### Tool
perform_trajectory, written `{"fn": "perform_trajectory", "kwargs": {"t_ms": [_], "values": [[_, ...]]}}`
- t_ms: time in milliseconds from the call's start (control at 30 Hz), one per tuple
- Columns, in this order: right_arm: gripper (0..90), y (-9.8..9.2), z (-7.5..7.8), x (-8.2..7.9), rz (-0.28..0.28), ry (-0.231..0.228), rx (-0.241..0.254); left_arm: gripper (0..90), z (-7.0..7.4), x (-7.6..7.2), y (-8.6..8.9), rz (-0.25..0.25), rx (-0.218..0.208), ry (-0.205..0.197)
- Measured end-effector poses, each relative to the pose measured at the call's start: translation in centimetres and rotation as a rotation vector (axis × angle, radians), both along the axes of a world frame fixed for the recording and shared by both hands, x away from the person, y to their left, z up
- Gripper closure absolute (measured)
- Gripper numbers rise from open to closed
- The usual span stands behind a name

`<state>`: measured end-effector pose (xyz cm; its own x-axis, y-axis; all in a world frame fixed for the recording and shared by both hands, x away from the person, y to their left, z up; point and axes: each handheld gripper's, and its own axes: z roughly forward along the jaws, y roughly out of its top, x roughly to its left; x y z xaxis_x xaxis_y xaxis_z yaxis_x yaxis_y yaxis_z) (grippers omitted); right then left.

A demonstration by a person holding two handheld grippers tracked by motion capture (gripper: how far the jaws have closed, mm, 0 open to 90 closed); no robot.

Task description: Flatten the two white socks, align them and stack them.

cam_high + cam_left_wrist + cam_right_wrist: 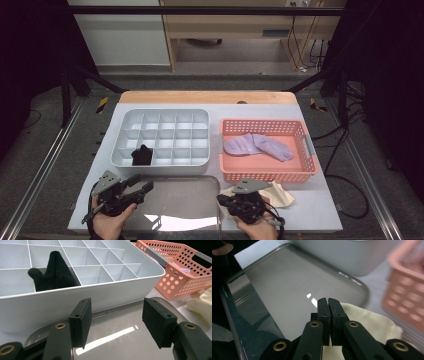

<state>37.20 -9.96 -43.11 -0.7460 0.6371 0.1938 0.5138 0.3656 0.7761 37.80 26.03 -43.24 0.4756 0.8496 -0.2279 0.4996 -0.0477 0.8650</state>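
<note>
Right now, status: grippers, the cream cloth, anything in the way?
Left gripper open, empty, over the steel tray. Right gripper shut on the cream cloth at the tray's edge. Nothing in the way.

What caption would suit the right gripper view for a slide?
Shut right gripper pinching the cream cloth at the edge of the shiny grey metal tray.

The left gripper (139, 188) sits low at the near left, held from below by the left hand (111, 220), its body angled toward the right and away from the person. Its two black fingers (81, 321) stand wide apart with nothing between them. The right gripper (225, 200) sits at the near right, gripped by the right hand (257, 227), pointing left. Its fingers (323, 315) are pressed flat together, pad against pad.
</note>
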Motion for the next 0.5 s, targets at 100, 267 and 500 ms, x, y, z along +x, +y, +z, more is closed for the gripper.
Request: {"fn": "perform_trajectory", "kwargs": {"t_ms": [100,267,500], "values": [[88.8,2.2,-0.8,0.6,0.028,0.023,-0.012,39.7,-0.1,0.0,0.0,-0.002,0.002,0.002],[85.4,4.0,-2.5,1.4,0.032,0.062,-0.048,39.5,0.0,0.0,-0.1,-0.006,0.006,0.0],[70.0,2.3,-1.3,1.4,0.007,0.009,0.014,38.8,1.0,-0.4,-1.0,-0.034,0.027,-0.021]]}}
